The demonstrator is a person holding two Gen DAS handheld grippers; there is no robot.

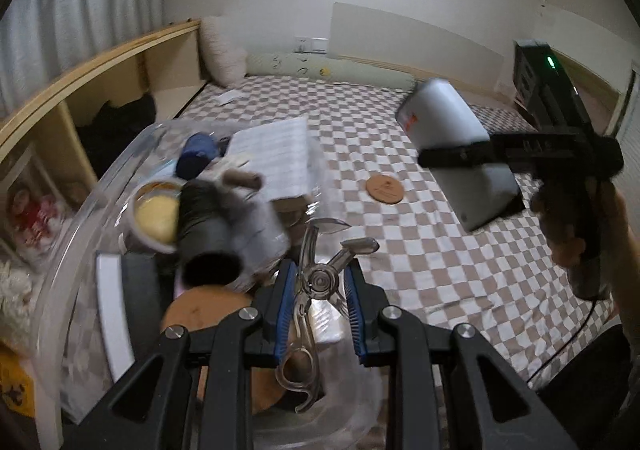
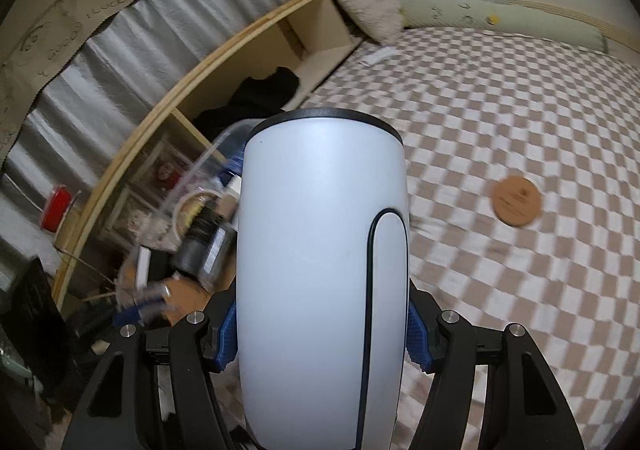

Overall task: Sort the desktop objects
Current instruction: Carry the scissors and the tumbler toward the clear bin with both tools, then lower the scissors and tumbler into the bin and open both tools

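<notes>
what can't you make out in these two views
- Left wrist view: the clear bin's contents are motion-blurred; the scissors' lower handles sit behind the fingers.
- Right wrist view: the white canister hides the bedspread behind it; its base is cut off by the bottom edge.

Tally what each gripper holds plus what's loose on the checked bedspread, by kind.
White cylindrical device, clamped in the right gripper: 1
Clear-handled scissors-like tool, clamped in the left gripper: 1
Round cork coaster, loose on the bedspread: 1
Total: 3
The clear bin's blurred contents are not counted.
</notes>
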